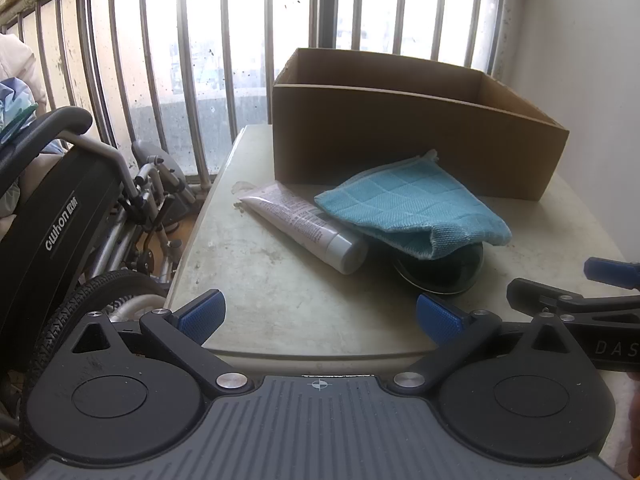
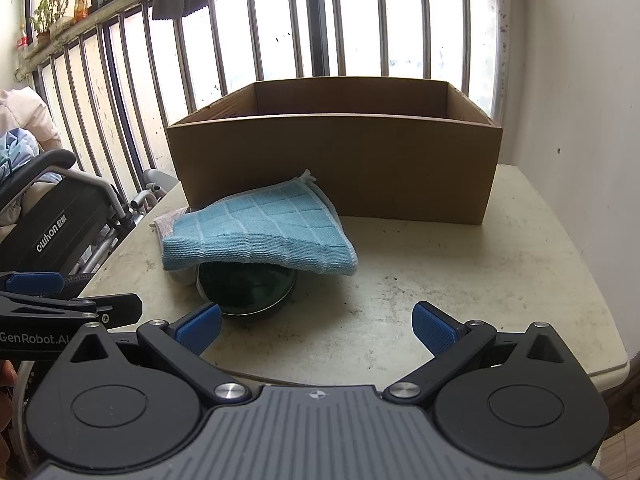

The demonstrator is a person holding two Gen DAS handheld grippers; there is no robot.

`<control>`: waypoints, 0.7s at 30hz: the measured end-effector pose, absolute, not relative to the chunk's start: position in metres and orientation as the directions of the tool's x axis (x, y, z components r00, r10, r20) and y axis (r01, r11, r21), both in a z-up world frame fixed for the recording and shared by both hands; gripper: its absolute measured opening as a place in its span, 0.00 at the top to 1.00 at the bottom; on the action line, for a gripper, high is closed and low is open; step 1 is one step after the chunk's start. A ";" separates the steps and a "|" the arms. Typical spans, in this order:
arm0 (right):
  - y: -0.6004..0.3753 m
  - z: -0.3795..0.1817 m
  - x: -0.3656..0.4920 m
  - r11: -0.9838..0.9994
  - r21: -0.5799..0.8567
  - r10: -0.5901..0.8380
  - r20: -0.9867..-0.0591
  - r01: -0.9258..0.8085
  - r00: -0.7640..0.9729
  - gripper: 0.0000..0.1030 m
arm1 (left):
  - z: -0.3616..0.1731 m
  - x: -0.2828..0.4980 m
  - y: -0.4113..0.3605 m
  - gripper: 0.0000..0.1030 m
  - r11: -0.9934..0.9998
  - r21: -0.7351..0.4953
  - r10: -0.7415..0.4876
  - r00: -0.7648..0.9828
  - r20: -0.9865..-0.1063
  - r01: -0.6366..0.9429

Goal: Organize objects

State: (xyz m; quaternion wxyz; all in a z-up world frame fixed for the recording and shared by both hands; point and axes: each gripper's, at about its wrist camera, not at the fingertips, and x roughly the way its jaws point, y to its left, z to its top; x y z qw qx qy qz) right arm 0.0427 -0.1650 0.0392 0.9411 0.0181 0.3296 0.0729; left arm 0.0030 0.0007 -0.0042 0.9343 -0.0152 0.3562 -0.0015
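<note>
Black wheelchair (image 1: 60,208) stood at the far left beside the pale table (image 1: 280,292), and next on the tabletop lay a white tube (image 1: 304,226), its capped end just beside a dark round dish (image 1: 444,272). Over that dish a blue cloth (image 1: 412,208) was draped, one edge also resting on the tube, with the open cardboard box (image 1: 416,136) standing just behind all three. Both the left gripper (image 1: 320,316) and, to its right, the right gripper (image 2: 316,330) hung over the table's near edge, jaws spread wide with nothing between them.
</note>
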 end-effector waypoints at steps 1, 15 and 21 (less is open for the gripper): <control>-0.165 0.039 0.043 0.989 0.082 0.148 -0.619 -0.124 0.772 0.00 | -0.004 0.003 0.001 0.01 1.000 -0.029 -0.013 0.746 -0.666 -0.009; -0.165 0.042 0.050 0.988 0.091 0.155 -0.616 -0.126 0.772 0.00 | 0.004 0.008 0.002 0.01 1.000 -0.028 -0.010 0.745 -0.667 -0.012; -0.167 0.045 0.062 0.987 0.100 0.163 -0.611 -0.128 0.774 0.00 | 0.006 0.019 0.001 0.01 1.000 -0.025 -0.013 0.755 -0.656 -0.004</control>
